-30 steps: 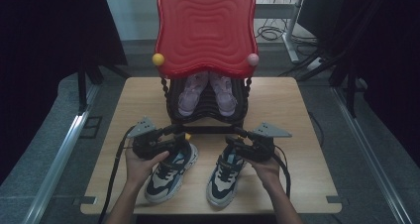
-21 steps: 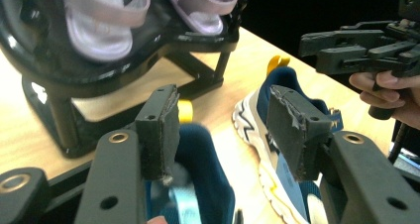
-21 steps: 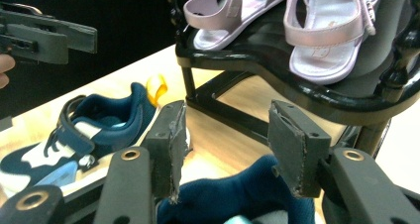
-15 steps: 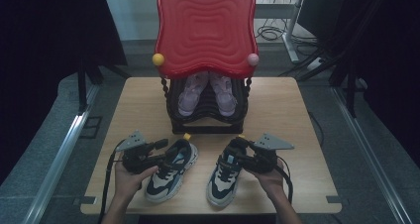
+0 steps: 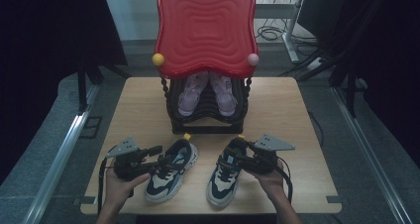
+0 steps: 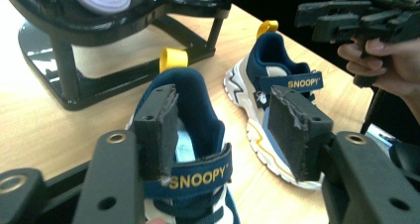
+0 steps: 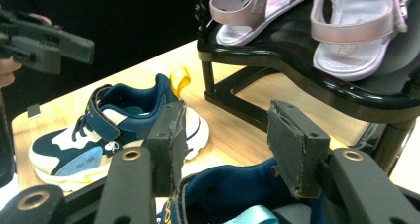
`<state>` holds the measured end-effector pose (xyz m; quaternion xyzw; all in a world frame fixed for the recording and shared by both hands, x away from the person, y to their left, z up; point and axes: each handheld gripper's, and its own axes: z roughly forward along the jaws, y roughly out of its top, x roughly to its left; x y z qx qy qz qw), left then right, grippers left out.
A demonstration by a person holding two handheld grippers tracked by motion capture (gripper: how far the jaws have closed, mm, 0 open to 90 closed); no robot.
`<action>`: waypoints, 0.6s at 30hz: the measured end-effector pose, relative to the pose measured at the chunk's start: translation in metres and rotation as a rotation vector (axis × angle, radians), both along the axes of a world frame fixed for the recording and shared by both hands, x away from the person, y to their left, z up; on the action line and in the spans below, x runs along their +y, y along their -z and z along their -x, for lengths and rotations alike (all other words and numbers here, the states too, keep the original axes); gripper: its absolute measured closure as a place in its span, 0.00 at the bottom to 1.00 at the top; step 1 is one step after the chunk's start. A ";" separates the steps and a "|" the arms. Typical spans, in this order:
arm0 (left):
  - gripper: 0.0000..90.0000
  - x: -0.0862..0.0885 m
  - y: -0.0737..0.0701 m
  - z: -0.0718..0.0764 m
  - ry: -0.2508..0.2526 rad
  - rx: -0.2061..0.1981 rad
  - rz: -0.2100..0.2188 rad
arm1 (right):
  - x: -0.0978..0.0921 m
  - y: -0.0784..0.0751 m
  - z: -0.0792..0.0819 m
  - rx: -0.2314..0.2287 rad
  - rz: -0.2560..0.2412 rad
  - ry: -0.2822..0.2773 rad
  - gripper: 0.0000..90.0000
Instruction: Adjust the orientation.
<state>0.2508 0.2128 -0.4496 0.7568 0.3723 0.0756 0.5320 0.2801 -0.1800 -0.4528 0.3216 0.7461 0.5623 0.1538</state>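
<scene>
Left gripper (image 6: 225, 130): its black jaws stand spread above the heel opening of the left navy, white and pale-blue child's sneaker (image 5: 171, 168); one pad (image 6: 157, 130) sits at the collar beside the "SNOOPY" strap, the other hangs over the gap between the two shoes. Nothing is pinched.
Right gripper (image 7: 225, 142): jaws likewise spread, one pad on either side above the navy collar of the right matching sneaker (image 5: 225, 170); whether a pad touches the collar I cannot tell.
Left sneaker: in front of the black tiered shoe rack (image 5: 207, 110), toward its left corner, toe pointing away from the rack, yellow heel loop nearest the rack's base.
Right sneaker: in front of the rack's right corner, beside its mate but apart from it, heel loop also toward the rack.
Hands: each grips its tool in front of the rack, outside the pair of sneakers.
Rack: stands on the light wooden table (image 5: 287, 105); a pair of lilac sandals (image 5: 208, 90) rests on an upper shelf under its red wavy plastic top (image 5: 205, 28).
</scene>
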 end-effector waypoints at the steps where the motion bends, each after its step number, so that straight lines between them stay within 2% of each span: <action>1: 0.52 0.000 0.002 0.000 0.002 0.009 -0.005 | -0.001 0.000 0.000 0.004 -0.002 0.005 0.56; 3: 0.58 -0.001 0.004 0.001 0.012 0.023 -0.020 | -0.002 0.000 -0.001 0.009 0.001 0.016 0.56; 6: 0.76 -0.004 0.006 0.002 0.042 0.039 -0.055 | -0.001 0.002 -0.001 0.018 0.007 0.016 0.56; 10: 0.91 -0.008 0.008 0.005 0.084 0.053 -0.098 | -0.002 0.003 -0.002 0.023 0.012 0.015 0.55; 14: 0.99 -0.012 0.011 0.007 0.110 0.067 -0.123 | -0.006 0.003 -0.002 0.028 0.010 0.029 0.55; 18: 1.00 -0.014 0.016 0.008 0.122 0.082 -0.145 | -0.006 0.003 -0.002 0.027 0.011 0.034 0.55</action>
